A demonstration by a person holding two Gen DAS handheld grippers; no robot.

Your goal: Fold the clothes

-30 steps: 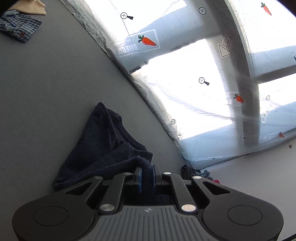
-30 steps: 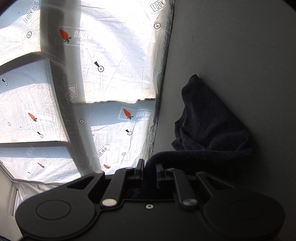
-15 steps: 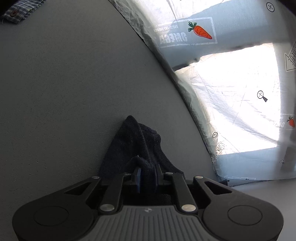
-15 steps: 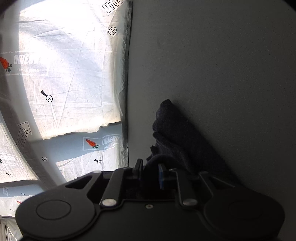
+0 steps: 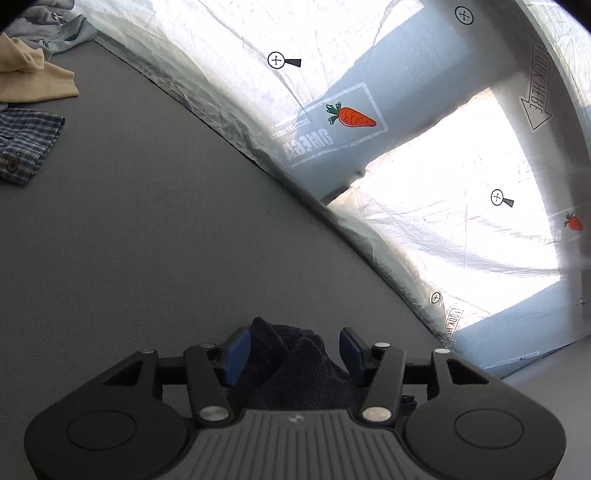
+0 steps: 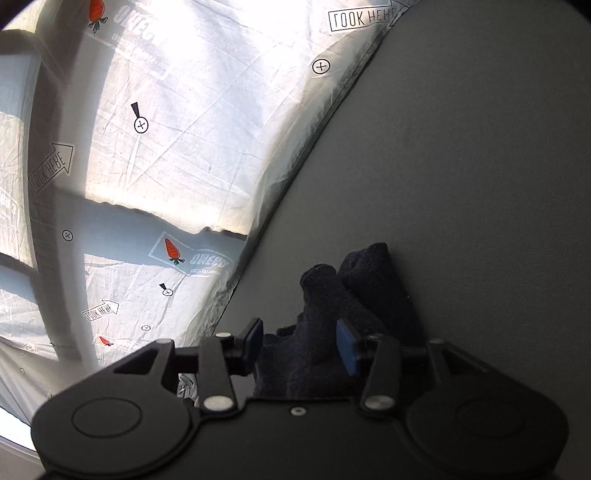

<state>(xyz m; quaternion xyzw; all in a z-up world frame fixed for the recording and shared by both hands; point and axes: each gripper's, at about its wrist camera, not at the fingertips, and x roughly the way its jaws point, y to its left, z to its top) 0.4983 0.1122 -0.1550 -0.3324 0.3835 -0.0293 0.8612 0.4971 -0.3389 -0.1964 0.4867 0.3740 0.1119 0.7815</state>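
While both sets of jaws are opening, the dark navy garment (image 5: 291, 373) lies bunched on the grey table (image 5: 147, 229); in the left wrist view the far left edge holds other clothes, a cream cloth (image 5: 33, 79) with a pale blue-grey garment (image 5: 55, 27) behind it and a blue checked shirt (image 5: 26, 144) in front of it, all well apart from the navy one; further right the left gripper (image 5: 291, 350) stands with its blue pads (image 5: 234, 354) spread on either side of a raised fold of the navy fabric, and neither pad presses on it; to the right of the table edge hangs a translucent white sheet (image 5: 443, 221), brightly backlit, printed with carrots, crossed circles and "LOOK HERE" arrows.

In the right wrist view the same printed sheet (image 6: 166, 147) fills the left half; the grey table (image 6: 480, 166) fills the right; the right gripper (image 6: 301, 347) sits low in the middle, its blue pads (image 6: 347, 350) parted about the navy garment (image 6: 332, 314), with a gap on each side of the cloth; two rolled humps of the fabric rise just beyond the fingertips, resting on the table near the sheet's edge.
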